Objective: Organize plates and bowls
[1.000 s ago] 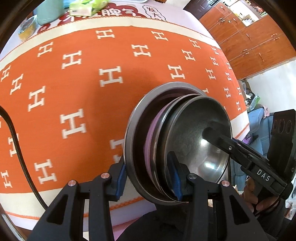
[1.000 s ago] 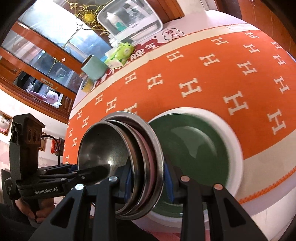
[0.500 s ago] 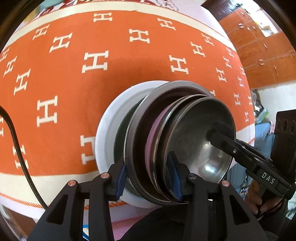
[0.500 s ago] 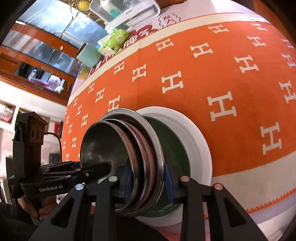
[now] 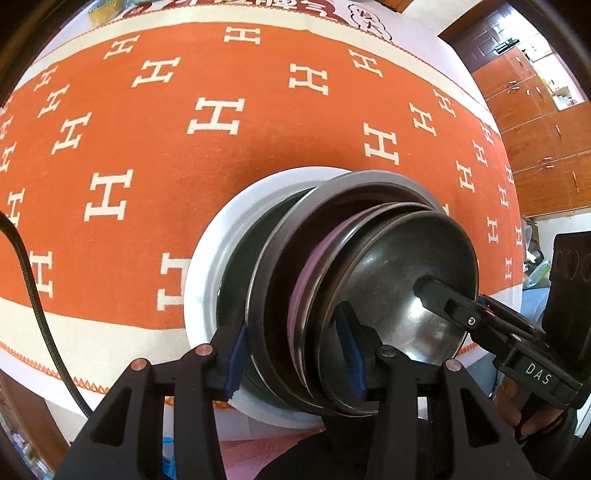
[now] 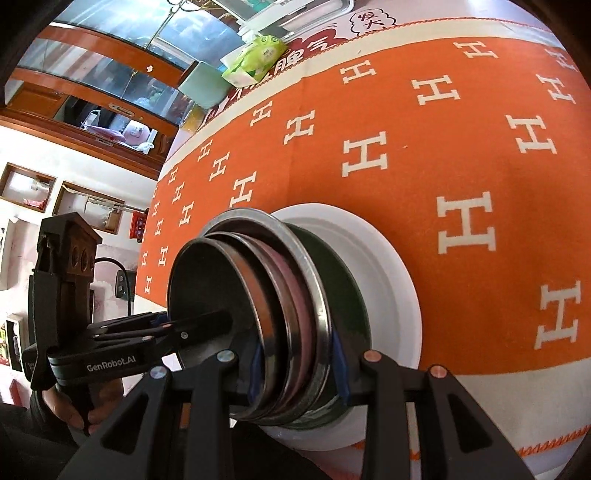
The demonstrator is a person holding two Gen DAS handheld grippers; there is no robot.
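Note:
A nested stack of steel bowls and plates (image 5: 369, 295) with a pink plate (image 5: 314, 258) between them is held from both sides. My left gripper (image 5: 295, 354) is shut on its rim, and so is my right gripper (image 6: 299, 365). The stack (image 6: 266, 295) sits in the green centre of a white plate (image 5: 207, 266) on the orange tablecloth, near the table's front edge. The white plate also shows in the right wrist view (image 6: 391, 258). Each gripper shows in the other's view, with a finger inside the top bowl.
The orange cloth with white H marks (image 5: 184, 147) covers the table. At the far edge stand a pale green cup (image 6: 205, 83), a green tissue pack (image 6: 258, 55) and a clear lidded box (image 6: 288, 11). Wooden cabinets (image 5: 535, 110) stand to the right.
Both grippers carried the stack over the white plate with the green centre and lowered it into the plate. Both stay shut on the stack.

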